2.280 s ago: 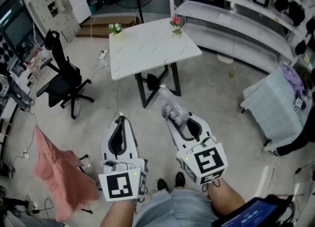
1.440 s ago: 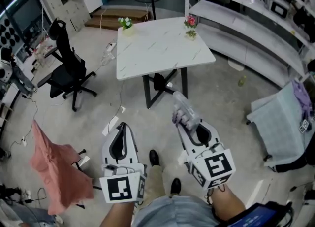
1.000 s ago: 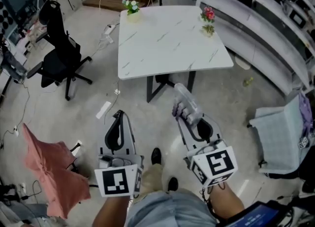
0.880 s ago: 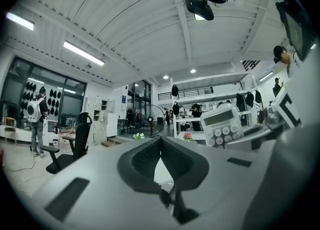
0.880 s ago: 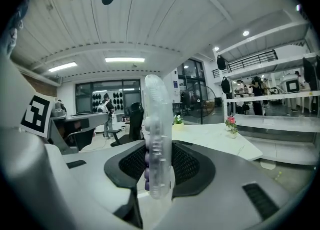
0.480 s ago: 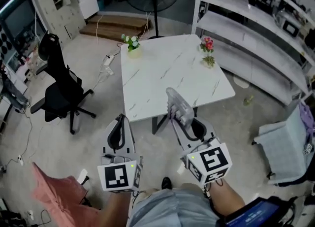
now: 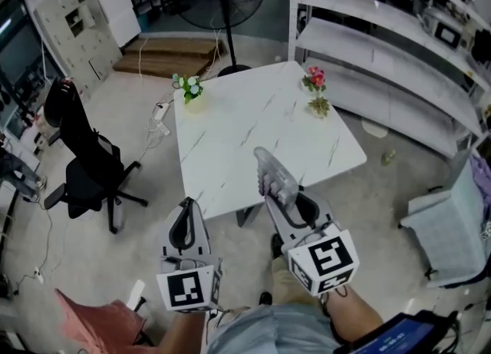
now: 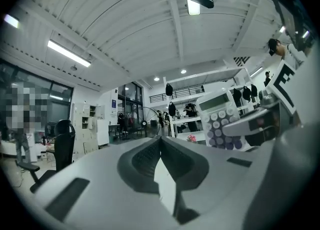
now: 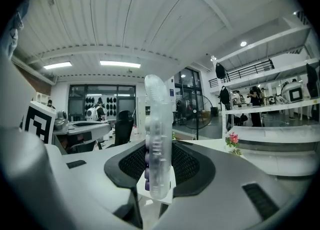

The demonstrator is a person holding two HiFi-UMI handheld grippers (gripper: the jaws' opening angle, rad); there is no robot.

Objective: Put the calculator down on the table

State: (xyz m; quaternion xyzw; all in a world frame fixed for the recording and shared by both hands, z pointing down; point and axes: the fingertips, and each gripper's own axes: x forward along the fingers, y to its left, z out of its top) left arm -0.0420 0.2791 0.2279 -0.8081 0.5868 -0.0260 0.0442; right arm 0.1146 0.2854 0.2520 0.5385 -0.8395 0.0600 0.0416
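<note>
The right gripper (image 7: 278, 200) clamps the calculator (image 7: 268, 170) upright near the table (image 7: 222, 133); the left gripper (image 7: 186, 208) has its jaws together, empty.

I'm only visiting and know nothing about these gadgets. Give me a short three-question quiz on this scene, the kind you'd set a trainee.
1. What does the right gripper grip? A: a phone. B: a pale plastic calculator with white and purple keys. C: nothing.
2. True or false: the left gripper is shut with nothing between its jaws.
3. How many small flower pots stand on the white marble-patterned square table?

Key: 1 B. 2 True. 3 Two: one with white flowers, one with pink flowers.
</note>
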